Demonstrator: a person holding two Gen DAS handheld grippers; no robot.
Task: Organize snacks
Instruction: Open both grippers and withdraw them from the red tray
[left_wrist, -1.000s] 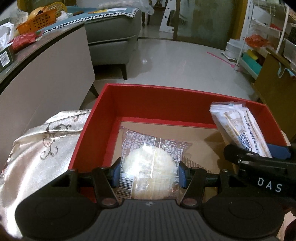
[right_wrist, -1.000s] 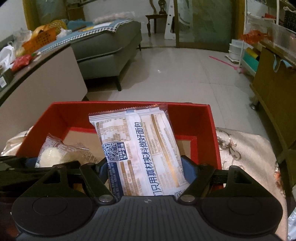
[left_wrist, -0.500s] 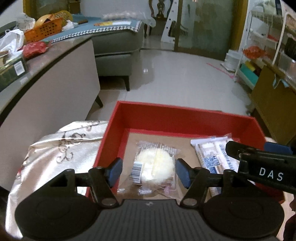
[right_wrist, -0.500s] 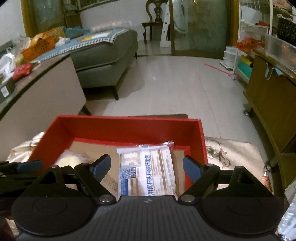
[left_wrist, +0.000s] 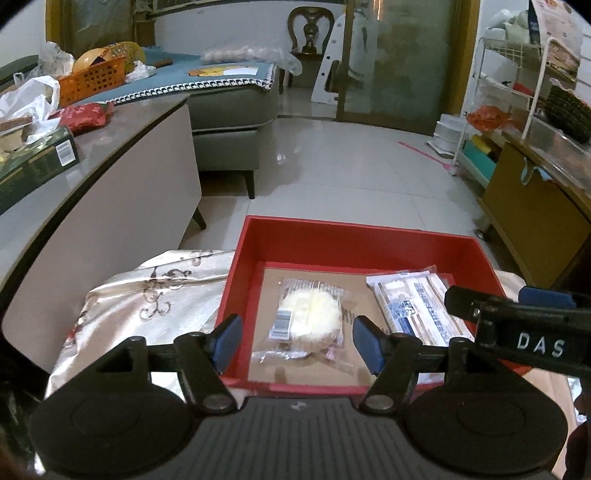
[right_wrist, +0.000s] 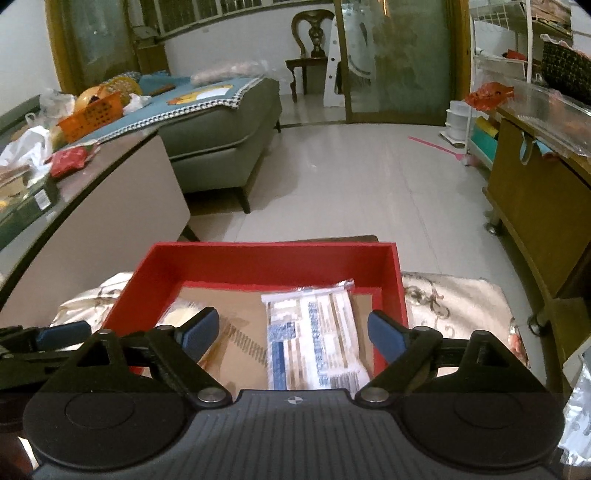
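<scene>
A red box (left_wrist: 354, 236) sits on a patterned silver cloth (left_wrist: 147, 295). A clear-wrapped round white cake (left_wrist: 310, 314) lies on the box's cardboard floor at the left. A white and blue snack packet (left_wrist: 417, 306) lies at the right; it also shows in the right wrist view (right_wrist: 314, 332). My left gripper (left_wrist: 295, 339) is open and empty, above the near edge of the box. My right gripper (right_wrist: 291, 332) is open and empty above the box (right_wrist: 266, 254). The right gripper also shows at the right of the left wrist view (left_wrist: 517, 332).
A grey counter (left_wrist: 110, 155) with a green box (left_wrist: 37, 162), bags and an orange basket (left_wrist: 88, 79) stands on the left. A grey sofa (left_wrist: 229, 110) is behind it. A wooden cabinet (left_wrist: 535, 206) and wire rack (left_wrist: 509, 74) stand on the right. Tiled floor lies beyond the box.
Both grippers opened, left the cake and the packet lying in the red box, and pulled back and up away from them.
</scene>
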